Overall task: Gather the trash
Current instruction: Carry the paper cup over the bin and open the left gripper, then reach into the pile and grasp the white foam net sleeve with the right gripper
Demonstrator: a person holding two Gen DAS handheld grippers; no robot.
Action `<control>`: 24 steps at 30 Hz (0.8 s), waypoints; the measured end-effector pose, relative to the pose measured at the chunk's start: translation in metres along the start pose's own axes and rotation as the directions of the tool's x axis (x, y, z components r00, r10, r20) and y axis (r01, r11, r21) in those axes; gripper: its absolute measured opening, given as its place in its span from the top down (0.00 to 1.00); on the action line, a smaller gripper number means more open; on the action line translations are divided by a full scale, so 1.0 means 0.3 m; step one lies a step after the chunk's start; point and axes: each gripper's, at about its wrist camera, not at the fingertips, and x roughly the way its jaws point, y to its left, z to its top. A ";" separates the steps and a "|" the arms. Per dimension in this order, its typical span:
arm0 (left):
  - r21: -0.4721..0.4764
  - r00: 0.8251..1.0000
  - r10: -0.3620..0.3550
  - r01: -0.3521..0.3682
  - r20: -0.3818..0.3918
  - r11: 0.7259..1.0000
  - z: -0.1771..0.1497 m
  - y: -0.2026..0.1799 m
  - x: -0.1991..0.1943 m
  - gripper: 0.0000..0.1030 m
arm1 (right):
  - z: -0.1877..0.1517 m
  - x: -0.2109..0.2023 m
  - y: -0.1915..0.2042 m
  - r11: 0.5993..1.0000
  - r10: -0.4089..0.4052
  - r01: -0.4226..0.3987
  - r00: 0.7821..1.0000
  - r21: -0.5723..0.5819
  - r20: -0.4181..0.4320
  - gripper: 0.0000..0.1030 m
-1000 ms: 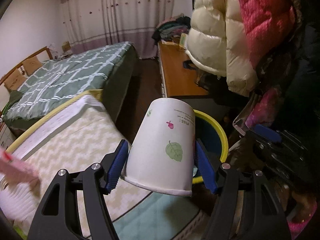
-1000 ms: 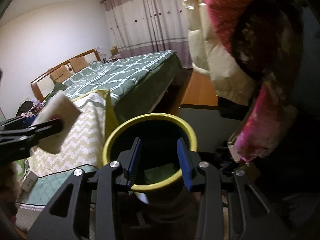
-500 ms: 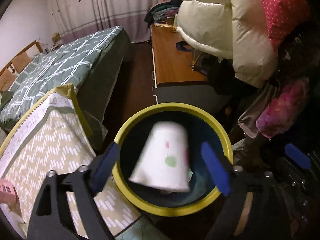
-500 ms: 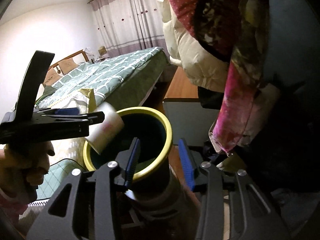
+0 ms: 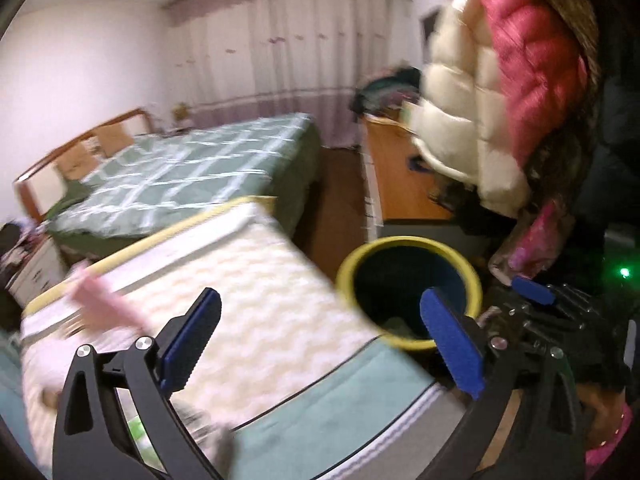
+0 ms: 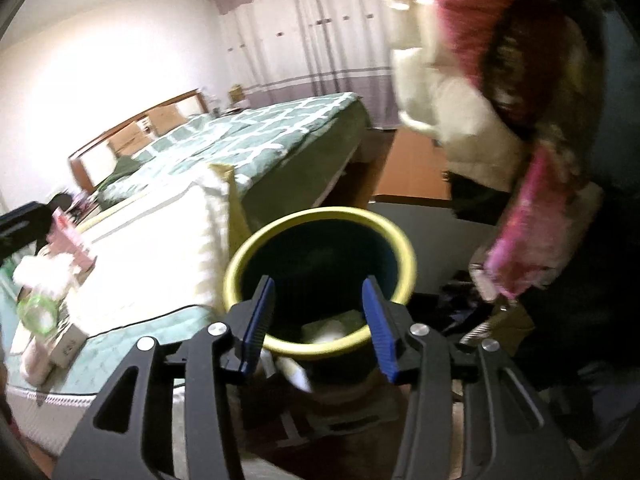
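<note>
Yellow-rimmed dark trash bin (image 6: 320, 216) stands upright, white trash (image 6: 328, 330) inside.

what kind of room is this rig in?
A lived-in bedroom, most likely at home: a bed with a green checked cover and wooden headboard, full-length curtains behind it, and puffy coats hanging near a yellow-rimmed bin.

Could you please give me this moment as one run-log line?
left gripper: opening, empty | right gripper: opening, at bin rim | white trash inside bin
</note>
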 end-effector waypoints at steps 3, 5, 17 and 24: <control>-0.076 0.997 0.079 -0.078 0.003 0.994 -0.073 0.154 -0.107 0.05 | -0.006 0.011 0.101 0.998 0.053 -0.054 0.998 -0.041 -0.017 0.56; -0.141 0.990 0.139 -0.137 0.003 0.981 -0.129 0.266 -0.180 0.05 | -0.008 0.016 0.162 0.994 0.083 -0.084 0.996 -0.064 -0.026 0.56; -0.357 0.890 0.456 -0.420 0.018 0.834 -0.388 0.737 -0.542 0.05 | -0.041 0.015 0.615 0.933 0.257 -0.274 0.961 -0.232 -0.100 0.55; -0.399 0.865 0.502 -0.458 0.006 0.794 -0.461 0.813 -0.595 0.05 | -0.040 -0.017 0.848 0.868 0.377 -0.397 0.918 -0.299 -0.126 0.55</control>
